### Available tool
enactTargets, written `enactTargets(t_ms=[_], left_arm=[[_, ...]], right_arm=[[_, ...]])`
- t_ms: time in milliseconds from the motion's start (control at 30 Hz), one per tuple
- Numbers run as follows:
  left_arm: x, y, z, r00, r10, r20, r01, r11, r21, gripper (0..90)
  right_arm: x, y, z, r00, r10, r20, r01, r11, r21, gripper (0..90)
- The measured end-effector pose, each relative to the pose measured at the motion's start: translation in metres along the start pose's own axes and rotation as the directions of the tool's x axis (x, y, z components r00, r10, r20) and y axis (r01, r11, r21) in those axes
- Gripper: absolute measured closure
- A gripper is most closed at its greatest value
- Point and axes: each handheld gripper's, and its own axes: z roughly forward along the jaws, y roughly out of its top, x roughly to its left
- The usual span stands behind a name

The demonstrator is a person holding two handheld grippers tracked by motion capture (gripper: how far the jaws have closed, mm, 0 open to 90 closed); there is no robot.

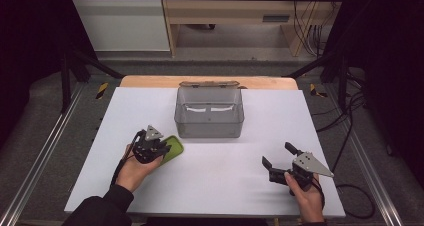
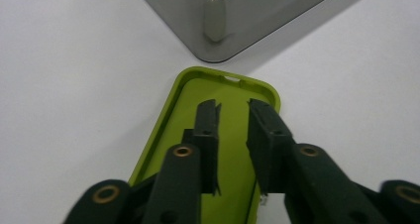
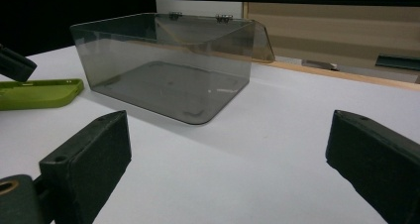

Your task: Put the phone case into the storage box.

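Note:
A lime-green phone case point(image 1: 175, 147) lies hollow side up on the white table, left of centre. My left gripper point(image 1: 159, 147) hangs over it, and in the left gripper view point(image 2: 233, 105) the jaws stand close together above the case point(image 2: 190, 92). A narrow gap is left between them, the case floor shows through it, and the right jaw covers the case's right rim. My right gripper point(image 1: 277, 153) rests near the table's front right; its jaws point(image 3: 228, 135) stand wide apart around bare table.
A clear grey plastic box point(image 1: 209, 113) with its hinged lid folded back stands at the table's middle rear, just beyond the case point(image 3: 34, 92). White tabletop point(image 1: 225, 176) stretches between the two hands. Metal rails and cables run along both sides.

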Motion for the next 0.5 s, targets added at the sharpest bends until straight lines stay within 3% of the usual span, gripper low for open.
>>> enactTargets(t_ms=[233,500], left_arm=[[0.000,0.004,0.002,0.9998,0.002,0.017,-0.002,1.0000,0.002,89.9],[-0.006,0.011,0.012,0.9994,0.016,0.030,-0.017,0.9995,0.027,90.0]], right_arm=[[-0.001,0.000,0.000,1.0000,0.001,0.003,-0.001,1.000,-0.001,3.9],[-0.001,0.000,-0.002,1.0000,0.004,0.001,-0.004,1.000,-0.001,4.0]])
